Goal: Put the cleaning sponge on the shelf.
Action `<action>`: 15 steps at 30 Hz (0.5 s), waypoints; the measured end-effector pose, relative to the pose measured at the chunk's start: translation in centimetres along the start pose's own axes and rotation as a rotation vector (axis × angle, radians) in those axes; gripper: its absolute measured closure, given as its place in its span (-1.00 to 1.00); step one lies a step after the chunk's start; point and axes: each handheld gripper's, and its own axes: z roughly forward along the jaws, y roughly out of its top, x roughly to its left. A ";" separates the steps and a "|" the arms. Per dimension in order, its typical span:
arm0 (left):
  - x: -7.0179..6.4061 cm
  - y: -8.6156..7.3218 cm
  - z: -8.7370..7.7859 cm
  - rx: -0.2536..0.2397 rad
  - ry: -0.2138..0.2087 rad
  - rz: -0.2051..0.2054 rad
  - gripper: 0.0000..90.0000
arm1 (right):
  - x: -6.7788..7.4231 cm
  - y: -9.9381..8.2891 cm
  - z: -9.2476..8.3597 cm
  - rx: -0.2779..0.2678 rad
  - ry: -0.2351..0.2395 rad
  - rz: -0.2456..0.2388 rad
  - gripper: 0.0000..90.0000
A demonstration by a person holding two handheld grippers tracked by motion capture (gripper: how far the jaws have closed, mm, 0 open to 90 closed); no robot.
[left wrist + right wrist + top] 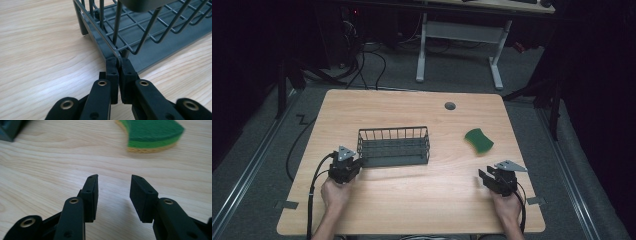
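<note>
while your left gripper (357, 162) sits at the near left corner of the wire basket (394, 146), its jaws are clamped on the basket's rim wire; in the left gripper view the two pads (112, 72) meet around the curved corner wire of the basket (140, 30), with nothing else between them. that grip is as tight as the jaws go, so you have hold of the basket by one thin wire at its lowest corner bend.

the basket stands upright on the wooden table (412, 200), a little left of centre, its long side running across your view, its grey base flat on the wood. the inside of it looks bare in the high view.

your right gripper (484, 176) rests low over the table near its right edge, well apart from the basket. in the right gripper view its jaws stand partly open, a clear gap of bare wood between the pads (91, 192), and they hold nothing. no contact with anything there.

the green sponge (478, 140) lies flat on the table beyond the right gripper, green face up, with a yellow underside showing along its edge (152, 135). it sits near that gripper yet apart from it, and to the right of the basket without touching it.
</note>
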 end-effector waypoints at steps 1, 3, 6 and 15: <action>-0.1 0.0 0.2 0.000 -0.005 -0.002 0.95 | 0.3 0.2 0.1 0.000 0.014 -0.003 0.31; -0.4 0.1 0.4 -0.005 -0.012 -0.001 0.95 | 1.1 0.7 0.3 -0.006 0.034 -0.025 0.31; -0.7 0.2 0.6 -0.006 -0.018 0.004 0.95 | 1.8 1.1 0.7 -0.011 0.056 -0.034 0.31; -2.3 1.4 1.6 0.005 -0.067 0.048 0.95 | 3.9 2.6 2.8 0.012 0.124 -0.063 0.33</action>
